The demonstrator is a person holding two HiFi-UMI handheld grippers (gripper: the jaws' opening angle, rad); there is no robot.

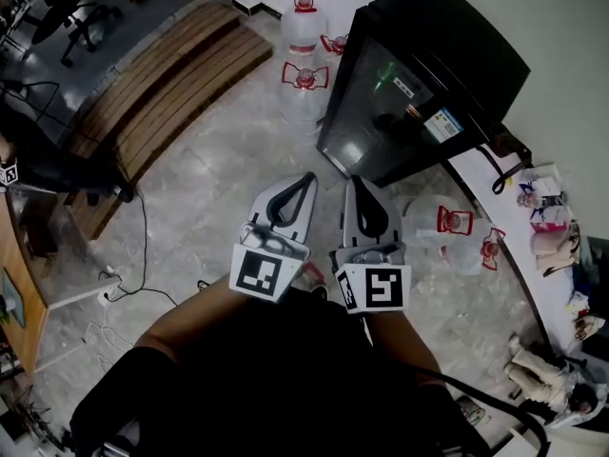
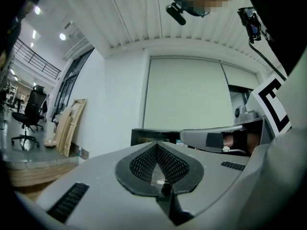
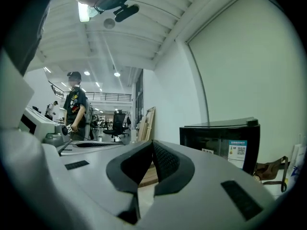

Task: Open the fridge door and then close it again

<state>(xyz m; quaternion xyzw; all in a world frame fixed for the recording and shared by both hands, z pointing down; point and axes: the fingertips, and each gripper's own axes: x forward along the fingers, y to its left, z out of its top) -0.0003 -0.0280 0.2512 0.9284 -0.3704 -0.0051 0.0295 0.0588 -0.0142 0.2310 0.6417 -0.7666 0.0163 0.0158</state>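
Note:
A small black fridge (image 1: 419, 84) stands on the floor by the wall, its glass door shut, with stickers on the glass. It also shows as a dark box in the left gripper view (image 2: 148, 137) and, larger, in the right gripper view (image 3: 220, 140). My two grippers are held side by side in front of me, pointing level toward it and well short of it. The left gripper (image 1: 306, 181) (image 2: 156, 145) is shut with nothing in it. The right gripper (image 1: 357, 184) (image 3: 153, 143) has its tips together and is empty as well.
Water jugs with red handles stand left of the fridge (image 1: 304, 89) and right of it (image 1: 455, 225). A wooden slatted bench (image 1: 171, 74) lies at the left, a cable (image 1: 143, 246) runs over the floor, a white counter (image 1: 533, 246) stands at the right. A person (image 3: 74, 111) stands far off.

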